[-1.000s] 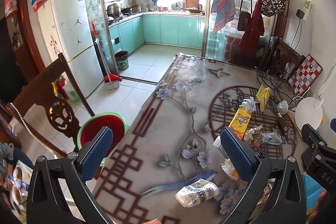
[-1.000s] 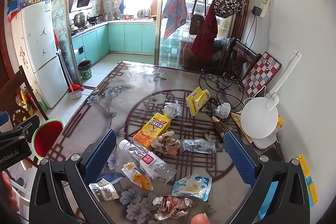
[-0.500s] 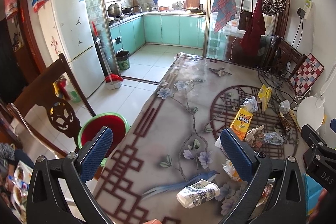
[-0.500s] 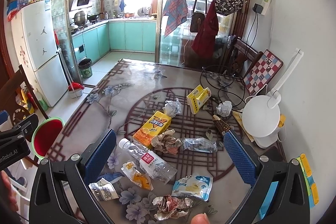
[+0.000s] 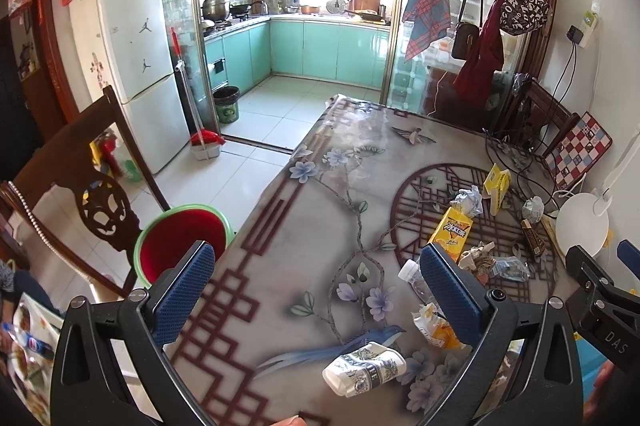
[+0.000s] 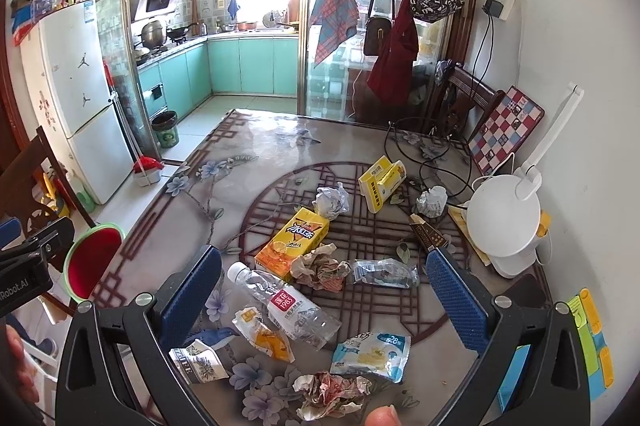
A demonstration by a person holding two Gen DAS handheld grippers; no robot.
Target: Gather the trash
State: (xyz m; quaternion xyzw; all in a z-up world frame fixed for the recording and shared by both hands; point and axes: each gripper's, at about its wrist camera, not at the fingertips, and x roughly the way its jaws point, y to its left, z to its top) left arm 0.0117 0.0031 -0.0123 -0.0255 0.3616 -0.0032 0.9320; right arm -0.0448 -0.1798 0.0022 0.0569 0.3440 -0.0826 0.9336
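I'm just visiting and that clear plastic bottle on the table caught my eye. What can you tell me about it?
The clear plastic bottle lies on its side on the table, white cap pointing away toward the far left. It looks empty and somewhat crumpled, with a red label bearing "1983". An orange drink carton sits just beyond it, a small orange-and-white pouch beside it. Neither gripper touches it.

A home dining room: flower-patterned glass-topped table [image 6: 256, 162], white two-door fridge [image 5: 132, 66], carved wooden chair [image 5: 80, 194], turquoise-cabinet kitchen [image 6: 256, 66] beyond sliding glass doors.
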